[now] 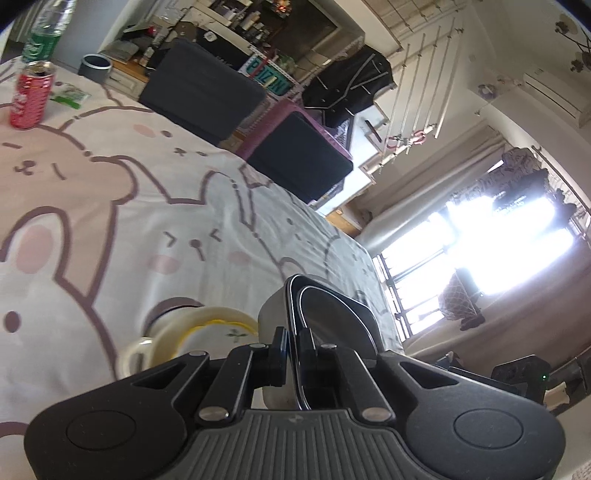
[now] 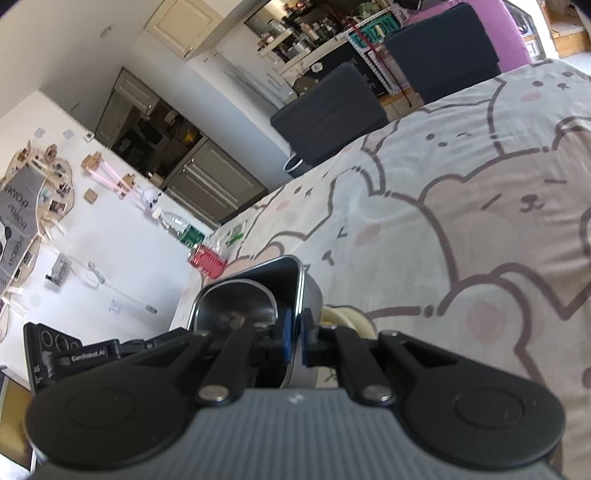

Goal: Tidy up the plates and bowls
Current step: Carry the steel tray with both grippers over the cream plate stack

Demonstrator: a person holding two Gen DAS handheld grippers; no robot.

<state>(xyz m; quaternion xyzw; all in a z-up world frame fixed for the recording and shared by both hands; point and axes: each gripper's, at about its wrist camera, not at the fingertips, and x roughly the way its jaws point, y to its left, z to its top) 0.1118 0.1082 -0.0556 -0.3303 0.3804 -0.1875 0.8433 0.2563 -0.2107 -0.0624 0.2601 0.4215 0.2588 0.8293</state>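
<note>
A grey metal dish (image 1: 328, 314) with a dark rim is held tilted above the table. My left gripper (image 1: 293, 349) is shut on one wall of it. My right gripper (image 2: 294, 338) is shut on the opposite wall of the same dish (image 2: 251, 295), and the left gripper's body shows at the left of the right wrist view. Below the dish sits a cream bowl (image 1: 207, 328) with a yellow inner band and a handle; only its rim (image 2: 347, 317) shows in the right wrist view.
The table wears a bear-print cloth (image 1: 110, 206). A red can (image 1: 31, 96), a green-labelled water bottle (image 1: 46, 33) and a green packet (image 1: 70, 96) stand at one end. Two dark chairs (image 1: 207, 92) stand behind the table's far edge.
</note>
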